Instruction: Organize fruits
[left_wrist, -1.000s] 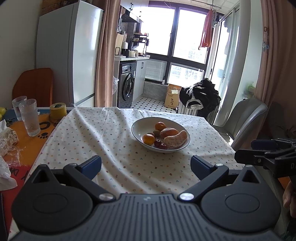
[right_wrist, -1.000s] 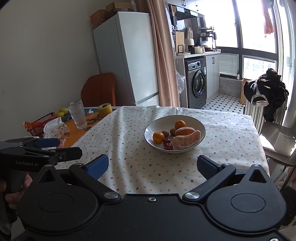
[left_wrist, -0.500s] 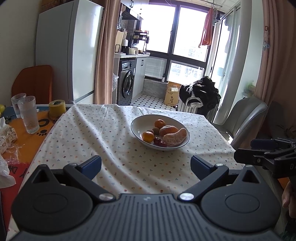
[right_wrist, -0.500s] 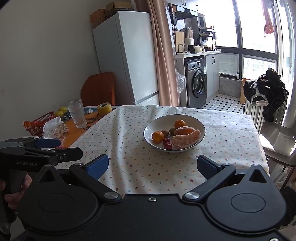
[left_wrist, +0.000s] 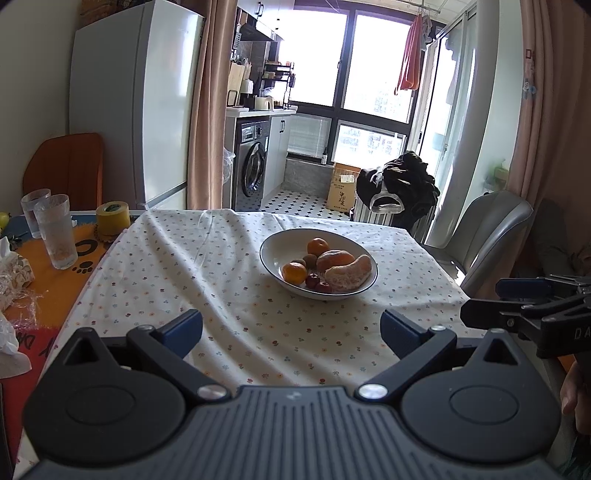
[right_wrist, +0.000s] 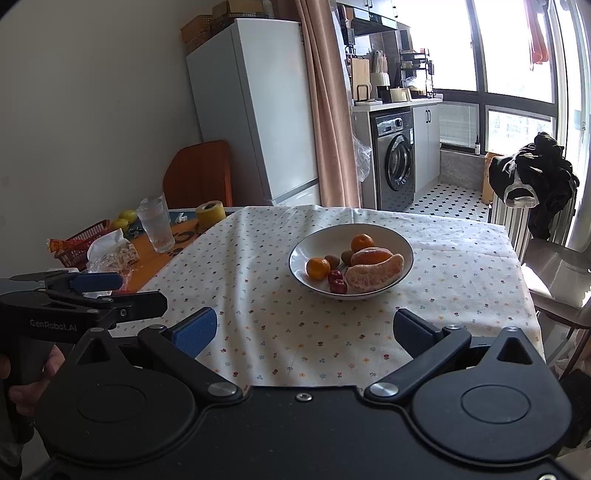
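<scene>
Left wrist view shows the bowl (left_wrist: 273, 243) of fruit slightly higher in frame than a second ago, near the table's (left_wrist: 155, 266) far right corner. Both the left gripper (left_wrist: 291, 326) and right gripper (right_wrist: 304, 330) hover level above the near edge, spread wide, empty.

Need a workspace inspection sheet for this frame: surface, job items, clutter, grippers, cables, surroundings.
Surface: table under a floral cloth, wrinkled, bare orange mat at its left end.
Job's things: bowl mid-table holding two tangerines, a peeled citrus, kiwis and small red fruits.
Clutter: two glasses, tape roll, red basket, plastic wrappers, all at the left end.
Grippers: left gripper and right gripper both open, empty, short of the bowl.
Cables: nothing seen.
Surroundings: fridge, washer, grey chair, windows.
</scene>
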